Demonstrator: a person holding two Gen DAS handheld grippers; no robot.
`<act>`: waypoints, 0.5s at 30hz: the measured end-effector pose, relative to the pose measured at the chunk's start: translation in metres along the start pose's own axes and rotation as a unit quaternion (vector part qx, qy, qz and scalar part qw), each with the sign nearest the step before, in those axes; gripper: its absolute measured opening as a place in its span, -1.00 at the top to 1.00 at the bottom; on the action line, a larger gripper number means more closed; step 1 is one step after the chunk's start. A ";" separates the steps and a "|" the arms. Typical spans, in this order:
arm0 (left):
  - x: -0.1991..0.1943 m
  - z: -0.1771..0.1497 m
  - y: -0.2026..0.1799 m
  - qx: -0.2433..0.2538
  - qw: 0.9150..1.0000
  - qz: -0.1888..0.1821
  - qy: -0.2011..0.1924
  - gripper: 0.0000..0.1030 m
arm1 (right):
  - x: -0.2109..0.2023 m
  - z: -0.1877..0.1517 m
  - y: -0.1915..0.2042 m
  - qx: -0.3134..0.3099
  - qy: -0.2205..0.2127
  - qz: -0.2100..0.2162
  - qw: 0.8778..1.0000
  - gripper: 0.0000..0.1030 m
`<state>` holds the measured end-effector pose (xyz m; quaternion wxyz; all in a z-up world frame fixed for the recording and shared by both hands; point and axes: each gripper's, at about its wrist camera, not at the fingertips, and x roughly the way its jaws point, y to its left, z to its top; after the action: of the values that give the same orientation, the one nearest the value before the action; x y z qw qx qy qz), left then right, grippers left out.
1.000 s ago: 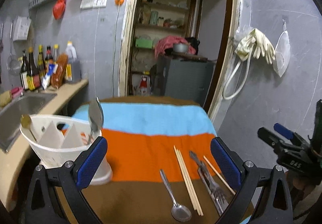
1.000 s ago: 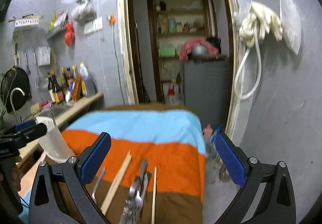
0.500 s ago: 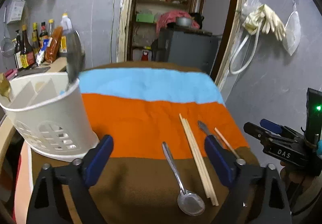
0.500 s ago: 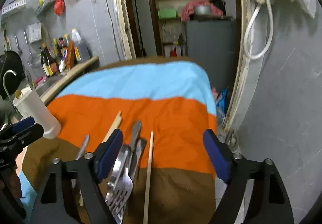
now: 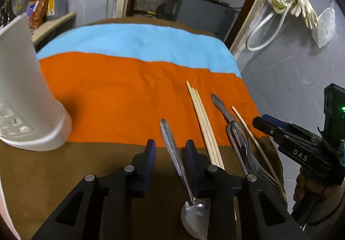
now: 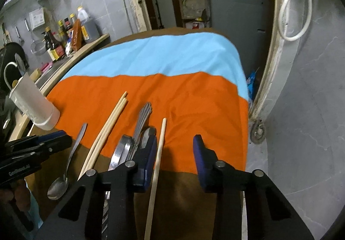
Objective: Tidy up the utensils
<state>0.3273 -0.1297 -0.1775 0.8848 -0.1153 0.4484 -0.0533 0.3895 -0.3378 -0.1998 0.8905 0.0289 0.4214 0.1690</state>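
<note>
1. Left gripper (image 5: 170, 150): jaws closing astride the spoon (image 5: 172, 153) handle, pads not yet pressing it, to lift it for the holder (image 5: 23, 97) far left.
2. Right gripper (image 6: 174, 149): jaws closing astride the lone chopstick (image 6: 158, 158), which lies near its left pad, untouched.

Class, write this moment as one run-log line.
left gripper: closing around spoon, no grip | right gripper: closing around single chopstick, no grip | holder: upright on cloth
</note>
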 end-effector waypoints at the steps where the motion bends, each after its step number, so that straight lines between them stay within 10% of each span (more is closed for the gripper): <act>1: 0.001 0.000 -0.001 0.001 1.000 0.000 0.004 0.48 | 0.001 -0.001 -0.001 -0.002 0.003 0.003 1.000 0.42; 15: 0.026 0.013 -0.001 -0.006 0.999 -0.004 0.042 0.62 | 0.029 0.005 0.009 -0.028 0.058 0.010 0.998 0.54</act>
<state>0.3528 -0.1335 -0.1904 0.8640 -0.1200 0.4853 -0.0588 0.4080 -0.3193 -0.2158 0.8633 -0.0021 0.4673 0.1907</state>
